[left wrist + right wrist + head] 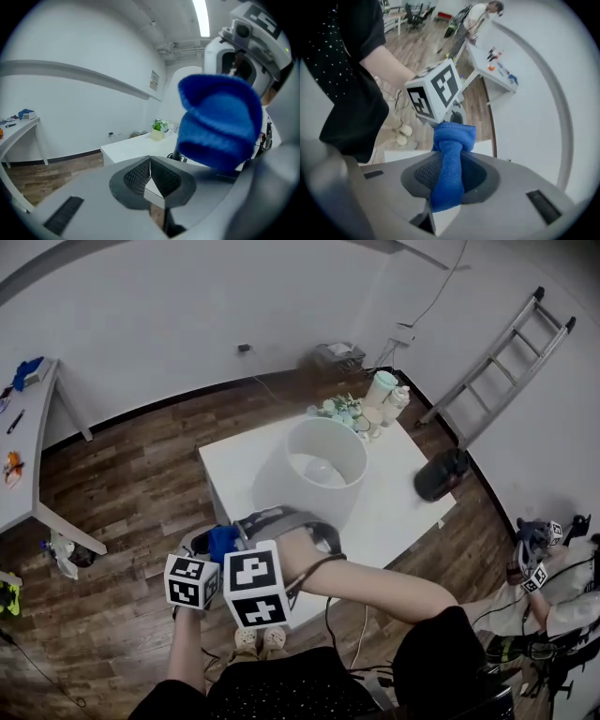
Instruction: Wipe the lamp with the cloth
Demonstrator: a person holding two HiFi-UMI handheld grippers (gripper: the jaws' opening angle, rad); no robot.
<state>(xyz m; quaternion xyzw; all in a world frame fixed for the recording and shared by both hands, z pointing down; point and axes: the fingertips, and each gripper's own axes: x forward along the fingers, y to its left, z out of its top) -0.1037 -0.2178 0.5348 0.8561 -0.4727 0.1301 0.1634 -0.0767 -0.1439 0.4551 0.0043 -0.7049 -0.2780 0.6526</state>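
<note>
The lamp [325, 463], a white shade seen from above, stands in the middle of the white table [403, 512]. My right gripper [231, 538] is shut on a bunched blue cloth [222, 543] off the table's near left corner; in the right gripper view the cloth [449, 168] runs up between the pads of that gripper [445, 183]. My left gripper [200, 544] is close beside it on the left. Its pads meet with nothing between them [150, 174], and the cloth [219, 121] hangs at its upper right. Both grippers are well short of the lamp.
Potted plants and cups [364, 409] crowd the table's far corner. A black cylinder [441, 474] lies at its right edge. A ladder [506, 348] leans on the right wall. A white desk [33, 456] stands at left. Another person [548, 568] is at right.
</note>
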